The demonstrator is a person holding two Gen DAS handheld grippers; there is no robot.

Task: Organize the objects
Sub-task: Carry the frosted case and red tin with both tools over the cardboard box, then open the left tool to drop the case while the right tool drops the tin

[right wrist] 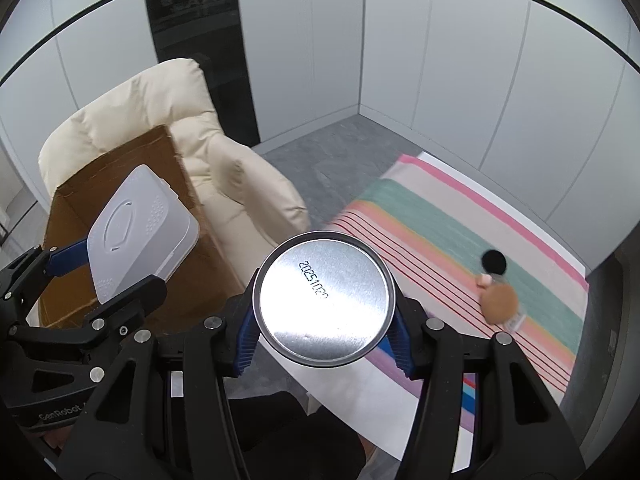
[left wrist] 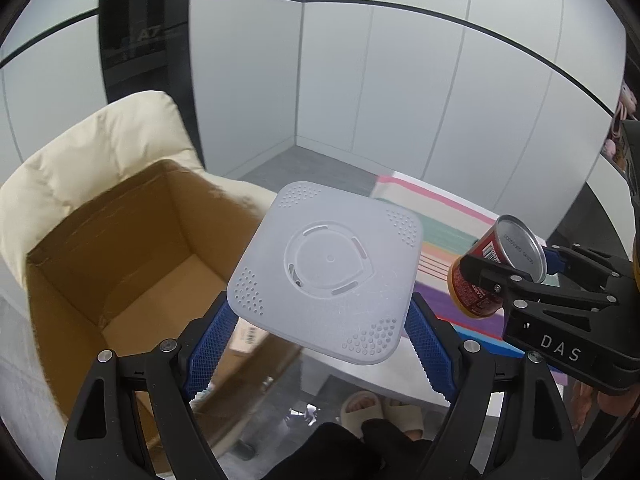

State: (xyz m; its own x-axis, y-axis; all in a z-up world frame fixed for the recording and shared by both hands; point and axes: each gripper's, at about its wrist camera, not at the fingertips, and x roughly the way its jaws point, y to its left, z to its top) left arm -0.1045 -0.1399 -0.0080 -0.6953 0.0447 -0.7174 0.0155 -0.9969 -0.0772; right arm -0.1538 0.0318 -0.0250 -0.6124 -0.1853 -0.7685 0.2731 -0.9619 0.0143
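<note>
My left gripper (left wrist: 320,340) is shut on a white square plastic box (left wrist: 326,272) with dotted corners, held in the air beside an open cardboard box (left wrist: 132,264). The white box also shows in the right wrist view (right wrist: 136,236), in front of the cardboard box (right wrist: 120,200). My right gripper (right wrist: 322,344) is shut on a red-labelled tin can (right wrist: 324,298), whose silver end faces the camera. In the left wrist view the can (left wrist: 496,264) is held at the right, over the striped cloth (left wrist: 444,248).
The cardboard box sits on a cream padded armchair (right wrist: 224,168). A table with a striped cloth (right wrist: 440,232) carries a small brown and black toy (right wrist: 496,292). Grey floor and white walls lie beyond. The person's slippered feet (left wrist: 380,412) are below.
</note>
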